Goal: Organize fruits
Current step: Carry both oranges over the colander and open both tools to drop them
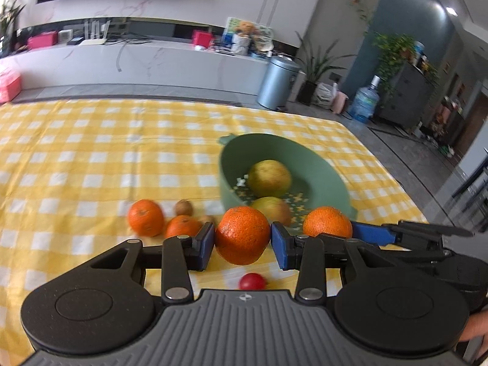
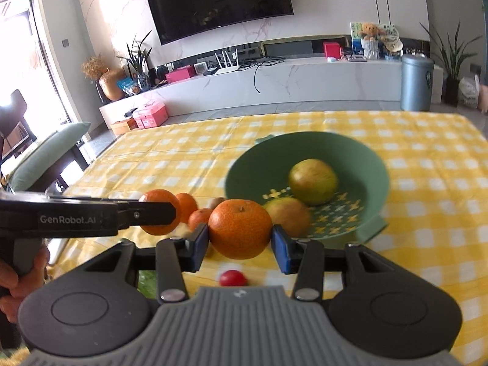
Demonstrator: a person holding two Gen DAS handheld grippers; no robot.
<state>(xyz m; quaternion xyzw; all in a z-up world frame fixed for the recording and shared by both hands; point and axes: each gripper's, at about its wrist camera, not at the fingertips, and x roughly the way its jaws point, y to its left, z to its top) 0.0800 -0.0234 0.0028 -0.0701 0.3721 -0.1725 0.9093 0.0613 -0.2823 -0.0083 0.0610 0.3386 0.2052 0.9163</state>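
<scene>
My left gripper (image 1: 243, 238) is shut on an orange (image 1: 242, 235), held above the checked cloth just short of the green bowl (image 1: 317, 158). My right gripper (image 2: 240, 235) is shut on another orange (image 2: 240, 228), also near the bowl (image 2: 360, 152); this orange and the right gripper's blue finger (image 1: 370, 233) show at the right in the left wrist view. The bowl holds two green-yellow fruits (image 1: 269, 175) (image 1: 273, 209). Two oranges (image 1: 145, 217) (image 1: 183, 226) and a brown kiwi (image 1: 183, 208) lie on the cloth to the left. A small red tomato (image 1: 252, 281) lies under my left gripper.
The table carries a yellow checked cloth (image 1: 91, 152). Its far edge faces a white media counter (image 2: 274, 82) and a grey bin (image 2: 416, 82). A green-cushioned chair (image 2: 45, 158) stands at the table's left side.
</scene>
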